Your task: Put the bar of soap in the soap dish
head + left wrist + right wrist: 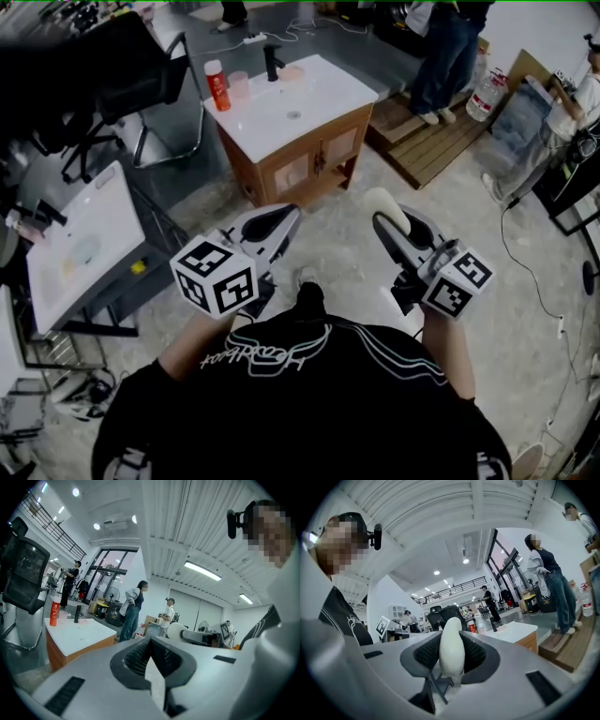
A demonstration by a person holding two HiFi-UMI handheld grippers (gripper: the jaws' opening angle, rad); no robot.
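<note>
A white oval bar of soap [452, 641] stands on edge between the black pads of my right gripper [386, 217], which is shut on it. In the head view the soap [380, 201] sticks out past the jaw tips. My left gripper [287, 218] is beside it, shut with nothing in it [150, 642]. Both point level toward a wooden vanity with a white basin top [314, 103] ahead. On its far edge lies a peach soap dish [292, 72], next to a black faucet [273, 62].
A red bottle [217, 85] and a pink cup [239, 85] stand on the vanity's left corner. A second white basin [80, 248] sits at left with an office chair [141, 66] behind it. People stand at the far right near a wooden pallet [441, 141].
</note>
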